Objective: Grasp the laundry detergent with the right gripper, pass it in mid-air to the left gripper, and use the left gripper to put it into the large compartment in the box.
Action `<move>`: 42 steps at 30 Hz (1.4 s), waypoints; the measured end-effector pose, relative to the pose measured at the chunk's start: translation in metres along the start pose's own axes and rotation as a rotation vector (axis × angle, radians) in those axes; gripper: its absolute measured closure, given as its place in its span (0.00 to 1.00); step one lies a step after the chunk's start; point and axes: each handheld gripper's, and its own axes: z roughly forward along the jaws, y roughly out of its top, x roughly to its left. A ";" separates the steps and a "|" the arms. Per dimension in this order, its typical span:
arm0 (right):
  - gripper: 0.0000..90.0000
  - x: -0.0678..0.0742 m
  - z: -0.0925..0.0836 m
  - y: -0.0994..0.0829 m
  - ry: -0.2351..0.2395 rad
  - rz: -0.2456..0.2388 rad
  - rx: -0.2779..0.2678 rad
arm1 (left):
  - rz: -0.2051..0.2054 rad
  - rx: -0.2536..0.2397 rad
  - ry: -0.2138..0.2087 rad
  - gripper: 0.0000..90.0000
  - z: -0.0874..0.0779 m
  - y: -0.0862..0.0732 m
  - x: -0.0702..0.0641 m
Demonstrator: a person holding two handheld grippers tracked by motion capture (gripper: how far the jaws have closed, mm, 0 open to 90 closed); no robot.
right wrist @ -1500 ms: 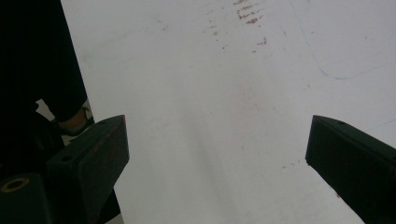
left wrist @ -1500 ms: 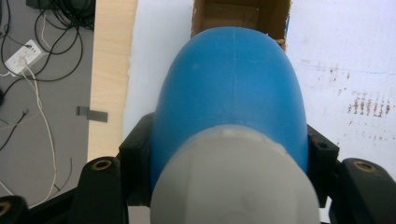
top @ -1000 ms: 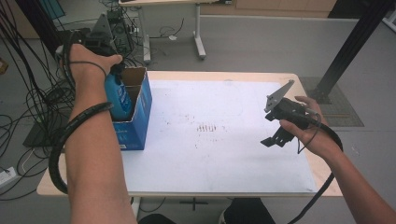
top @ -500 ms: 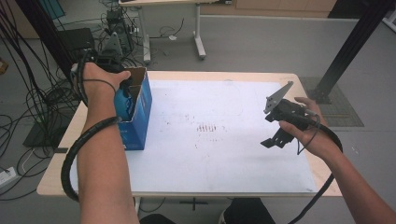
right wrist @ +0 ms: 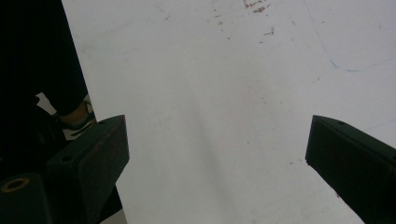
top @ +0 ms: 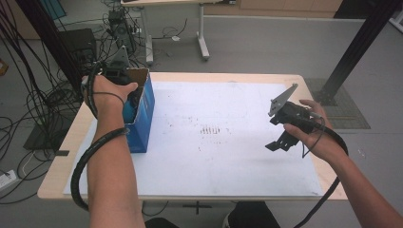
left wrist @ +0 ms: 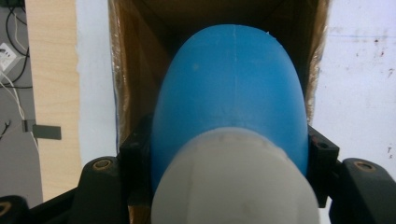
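Note:
A blue bottle (left wrist: 233,88) with a white cap (left wrist: 233,186) hangs bottom-first in the mouth of an open cardboard box (left wrist: 133,93). My left gripper (left wrist: 229,149) is shut on the bottle just past the cap. In the high view the blue box (top: 142,121) stands at the table's left edge, and the left hand holds its gripper (top: 124,90) over the opening, pointing down. My right gripper (top: 279,141) hovers above the right side of the white sheet (top: 223,156). Its jaws stand wide apart with nothing between them, seen likewise in the right gripper view (right wrist: 217,154).
The white sheet covers most of a wooden table (top: 62,156). Cables (top: 28,109) lie tangled on the floor to the left. Another table's legs (top: 202,33) stand behind, and a black post (top: 356,47) rises at the back right.
The left hand has sunk with the blue bottle, from above the box down into its opening. The right hand and its gripper have stayed where they were.

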 end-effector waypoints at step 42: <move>0.07 0.003 0.007 0.011 0.005 -0.011 0.017 | 0.016 -0.015 -0.003 0.41 0.031 -0.009 0.008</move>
